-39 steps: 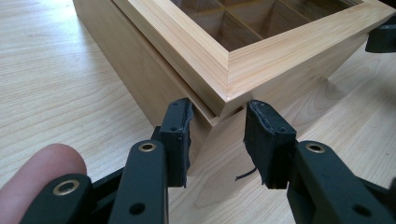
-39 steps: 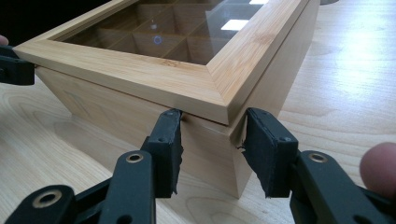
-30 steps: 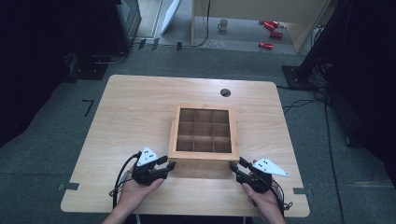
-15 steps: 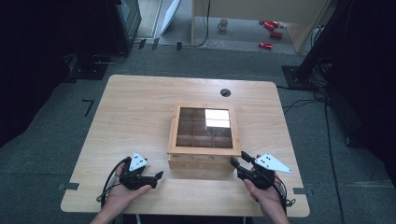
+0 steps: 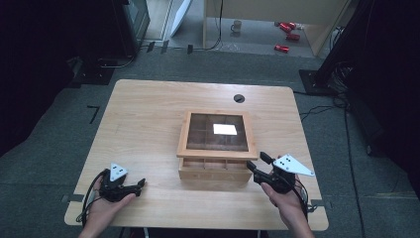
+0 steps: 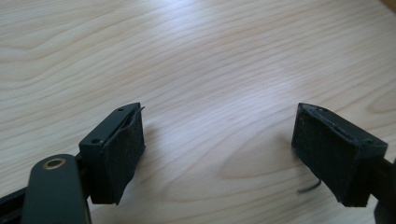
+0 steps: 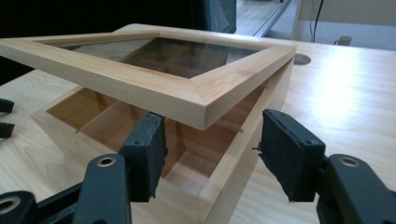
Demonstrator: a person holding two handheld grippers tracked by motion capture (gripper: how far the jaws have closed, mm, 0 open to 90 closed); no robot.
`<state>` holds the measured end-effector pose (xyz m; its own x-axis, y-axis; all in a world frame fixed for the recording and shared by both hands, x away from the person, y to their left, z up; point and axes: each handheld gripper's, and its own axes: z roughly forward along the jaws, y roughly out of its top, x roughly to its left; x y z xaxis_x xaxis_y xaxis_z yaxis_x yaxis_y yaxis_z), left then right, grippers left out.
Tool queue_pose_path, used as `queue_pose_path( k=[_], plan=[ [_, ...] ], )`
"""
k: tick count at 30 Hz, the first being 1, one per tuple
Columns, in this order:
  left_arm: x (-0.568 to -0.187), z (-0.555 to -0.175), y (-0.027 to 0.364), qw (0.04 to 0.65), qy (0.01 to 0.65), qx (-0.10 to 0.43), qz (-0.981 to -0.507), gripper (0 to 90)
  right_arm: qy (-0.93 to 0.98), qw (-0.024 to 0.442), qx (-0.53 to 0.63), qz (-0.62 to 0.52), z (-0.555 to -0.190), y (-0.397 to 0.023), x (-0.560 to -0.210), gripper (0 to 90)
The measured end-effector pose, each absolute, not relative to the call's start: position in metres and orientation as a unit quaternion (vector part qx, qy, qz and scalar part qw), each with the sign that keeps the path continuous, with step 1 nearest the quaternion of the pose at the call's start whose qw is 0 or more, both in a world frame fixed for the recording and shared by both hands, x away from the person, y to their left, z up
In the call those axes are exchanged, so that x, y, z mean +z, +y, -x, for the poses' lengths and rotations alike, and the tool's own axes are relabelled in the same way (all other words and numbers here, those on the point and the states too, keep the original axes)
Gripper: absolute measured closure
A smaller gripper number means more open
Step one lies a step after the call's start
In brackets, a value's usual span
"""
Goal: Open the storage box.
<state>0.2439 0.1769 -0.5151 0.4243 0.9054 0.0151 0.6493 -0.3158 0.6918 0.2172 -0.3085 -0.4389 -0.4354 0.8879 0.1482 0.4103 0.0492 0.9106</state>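
**Glass lid goes up at mid-table**

The wooden box (image 5: 214, 168) sits mid-table, its glass lid (image 7: 154, 70) raised. My right gripper (image 7: 210, 154), jaws just widening, props the lid corner; my left gripper (image 5: 133, 187) rests spread and empty aside, leaving room.

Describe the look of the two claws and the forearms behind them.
Both the left claw and right claw are black, each topped by a pale grey three-cornered plate, with black cables trailing behind. Their jaws end in flat, dark, felt-like pads. The forearms are bare, without sleeves.
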Motion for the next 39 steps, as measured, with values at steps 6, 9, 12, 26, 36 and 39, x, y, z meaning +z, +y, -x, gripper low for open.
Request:
queue_pose_path(
  k=[6,9,12,26,36,39],
  plan=[
    [-0.518,-0.245,0.188,0.32,0.499,0.213,-0.777,16.2,0.678,0.252,0.504,-0.472,-0.226,-0.311,-0.428,40.0],
    [-0.518,-0.244,0.188,0.32,0.5,0.214,-0.776,16.1,0.673,0.259,0.511,-0.468,-0.231,-0.311,-0.422,39.6],
    [-0.518,-0.244,0.188,0.32,0.5,0.213,-0.776,16.2,0.672,0.269,0.512,-0.463,-0.237,-0.311,-0.415,39.6],
    [-0.518,-0.245,0.188,0.324,0.503,0.213,-0.773,16.2,0.673,0.297,0.511,-0.445,-0.268,-0.308,-0.396,40.3],
    [-0.518,-0.245,0.188,0.325,0.502,0.212,-0.773,16.2,0.677,0.298,0.521,-0.426,-0.289,-0.307,-0.388,46.5],
    [-0.518,-0.245,0.189,0.325,0.503,0.211,-0.773,16.3,0.684,0.299,0.516,-0.419,-0.296,-0.304,-0.389,47.3]
  ],
)
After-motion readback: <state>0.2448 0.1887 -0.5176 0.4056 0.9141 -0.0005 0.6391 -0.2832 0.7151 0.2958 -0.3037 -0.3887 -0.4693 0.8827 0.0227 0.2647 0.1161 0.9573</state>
